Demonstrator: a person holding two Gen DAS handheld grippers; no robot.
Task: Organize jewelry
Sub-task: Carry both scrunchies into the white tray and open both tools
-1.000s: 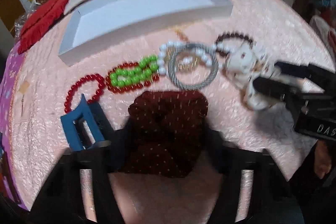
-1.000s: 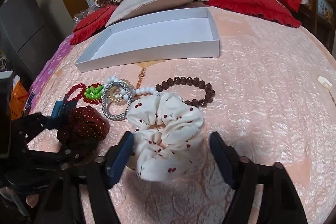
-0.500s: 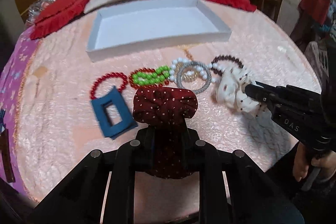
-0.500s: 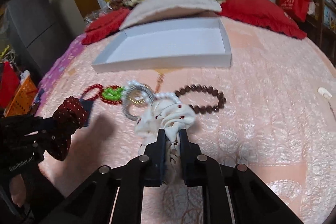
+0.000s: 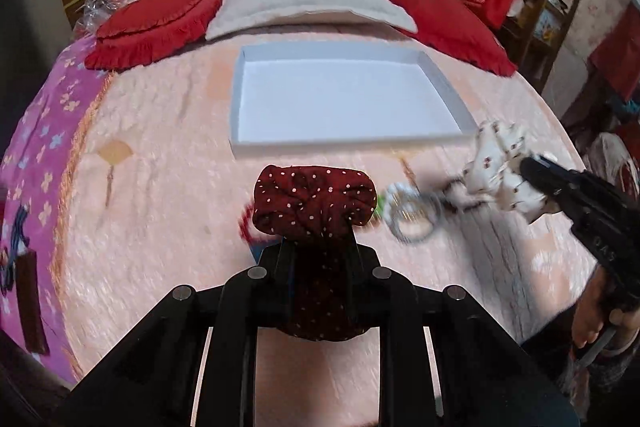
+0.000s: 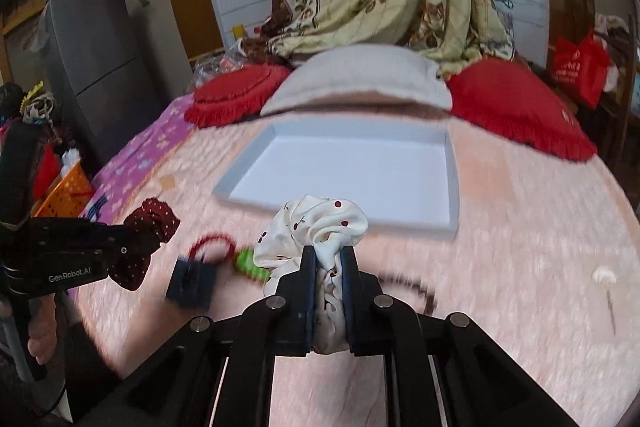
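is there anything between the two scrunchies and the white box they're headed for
Nothing visible. The dark red scrunchie and the white scrunchie are held up off the bed, and only bare pink bedspread lies before the empty white box.

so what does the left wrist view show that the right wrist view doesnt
Only the left wrist view: the silver bangle lying on the bedspread, and the right gripper seen from the side, clamping the white scrunchie.

Only the right wrist view: the grey fridge, the orange basket, the dark blue clip, and the left gripper from the side.

Both: the empty white tray, the dark red dotted scrunchie pinched in the left gripper, the red cushions and grey pillow.
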